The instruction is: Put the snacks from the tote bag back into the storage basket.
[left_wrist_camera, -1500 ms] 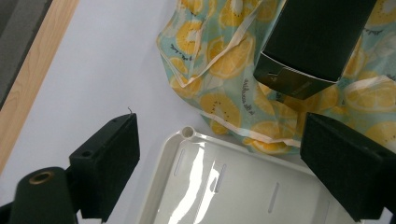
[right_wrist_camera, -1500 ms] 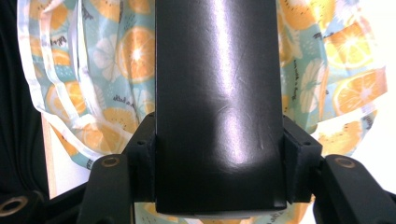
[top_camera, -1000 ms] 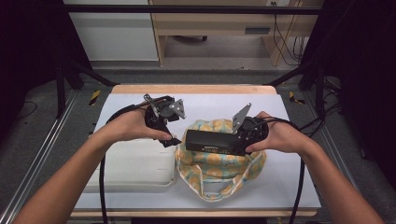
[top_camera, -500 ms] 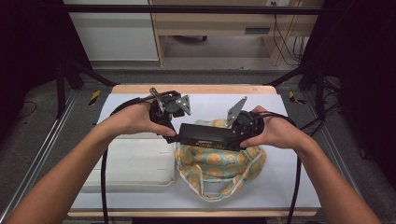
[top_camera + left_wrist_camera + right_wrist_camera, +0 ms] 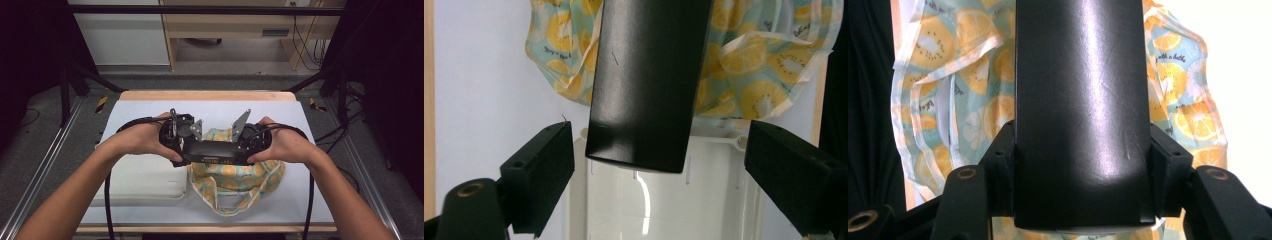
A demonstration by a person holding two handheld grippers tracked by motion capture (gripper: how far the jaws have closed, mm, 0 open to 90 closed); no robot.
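A white-topped table [image 5: 150,107] with a pale wooden edge stands on a grey floor [image 5: 45,130]. Metal rails [image 5: 35,185] run along both sides of it — black frame legs [image 5: 65,90] rise beside them. Behind the table sit a white cabinet [image 5: 120,35] and a light wooden desk [image 5: 235,27], with dark cables [image 5: 300,30] hanging at its right. The far sides lie in deep shadow.

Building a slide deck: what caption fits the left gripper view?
Open left gripper flanks the end of a black box, above a white tray and a fruit-print bag.
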